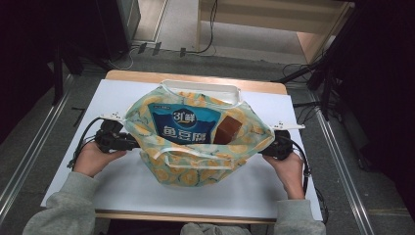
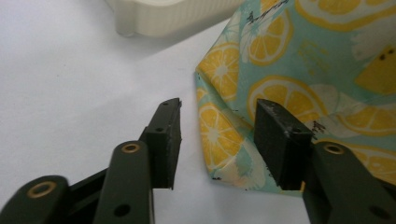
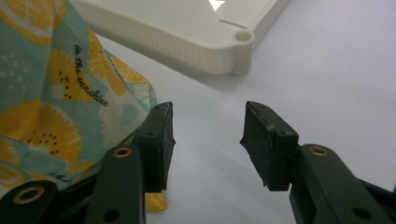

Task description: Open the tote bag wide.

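A lemon-print bag (image 1: 195, 147) sits open in the middle of the white tabletop (image 1: 122, 186), with a blue packet (image 1: 183, 128) and a brown block (image 1: 228, 129) standing inside it. A cream tray (image 1: 200, 90) lies just behind the bag.

The left claw (image 1: 129, 142) is at the bag's left side. In the left gripper view its jaws stand apart, a folded corner of the bag (image 2: 224, 140) between them, with no pad pressing on the cloth.

The right claw (image 1: 266, 149) is at the bag's right side. In the right gripper view its jaws are also apart over bare tabletop (image 3: 327, 84), the bag (image 3: 51, 107) just beside one jaw; it holds nothing.
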A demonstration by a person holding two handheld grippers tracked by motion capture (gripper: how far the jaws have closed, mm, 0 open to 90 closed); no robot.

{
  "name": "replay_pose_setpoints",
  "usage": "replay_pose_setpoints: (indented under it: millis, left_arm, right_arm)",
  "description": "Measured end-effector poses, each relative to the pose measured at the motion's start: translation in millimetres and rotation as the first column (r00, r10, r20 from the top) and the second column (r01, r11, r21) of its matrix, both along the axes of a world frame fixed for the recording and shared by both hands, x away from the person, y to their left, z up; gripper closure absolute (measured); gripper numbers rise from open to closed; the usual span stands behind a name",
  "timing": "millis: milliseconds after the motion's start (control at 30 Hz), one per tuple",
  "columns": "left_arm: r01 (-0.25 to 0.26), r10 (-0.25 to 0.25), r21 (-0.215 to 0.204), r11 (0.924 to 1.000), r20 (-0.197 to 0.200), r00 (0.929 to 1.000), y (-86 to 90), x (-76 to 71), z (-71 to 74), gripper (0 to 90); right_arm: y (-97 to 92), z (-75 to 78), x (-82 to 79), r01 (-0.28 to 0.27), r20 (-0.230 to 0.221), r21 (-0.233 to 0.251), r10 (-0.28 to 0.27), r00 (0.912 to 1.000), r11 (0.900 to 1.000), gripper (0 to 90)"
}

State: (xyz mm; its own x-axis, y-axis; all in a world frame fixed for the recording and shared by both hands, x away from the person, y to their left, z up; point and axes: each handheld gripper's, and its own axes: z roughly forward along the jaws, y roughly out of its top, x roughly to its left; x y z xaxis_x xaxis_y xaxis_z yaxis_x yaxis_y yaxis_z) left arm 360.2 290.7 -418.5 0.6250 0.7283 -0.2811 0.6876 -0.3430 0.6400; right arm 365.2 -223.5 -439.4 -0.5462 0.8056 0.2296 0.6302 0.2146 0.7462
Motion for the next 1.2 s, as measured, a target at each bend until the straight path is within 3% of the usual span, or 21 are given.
replay_pose_setpoints:
  millis: [67, 133, 233, 433, 833, 1200]
  left_arm:
    - [-0.001, 0.001, -0.001, 1.0000, 0.013, 0.9999, 0.3, -0.6, -0.9, 45.9]
    - [0.009, -0.009, -0.029, 0.9995, -0.010, 0.9999, 2.3, 0.8, -1.7, 46.6]
    - [0.000, 0.000, -0.044, 0.9990, -0.010, 1.0000, 2.5, 0.4, -0.8, 46.6]
    - [-0.004, 0.003, -0.038, 0.9993, -0.025, 0.9997, 3.8, 0.5, -1.4, 46.9]
    - [0.006, -0.008, -0.058, 0.9983, -0.019, 0.9998, 6.0, -0.1, -0.3, 44.6]
    - [0.025, -0.027, -0.065, 0.9976, -0.024, 0.9993, 7.7, -1.2, 2.2, 44.4]
  right_arm:
    - [-1.6, 0.8, -0.9, 0.001, -0.006, 0.007, -0.001, 1.0000, 1.0000, 54.5]
    - [-2.9, 0.7, -1.4, 0.000, -0.014, 0.017, 0.000, 0.9999, 0.9999, 54.7]
    - [-3.5, 0.6, -1.5, -0.002, -0.028, 0.022, 0.002, 0.9996, 0.9998, 54.8]
    - [-3.7, -0.8, -1.5, 0.002, -0.039, 0.020, -0.001, 0.9993, 0.9998, 55.7]
    - [-4.2, -0.4, -1.7, 0.001, -0.013, -0.003, -0.001, 0.9999, 1.0000, 53.4]
    - [-3.3, -0.8, -0.5, 0.000, -0.006, 0.006, 0.000, 1.0000, 1.0000, 50.6]
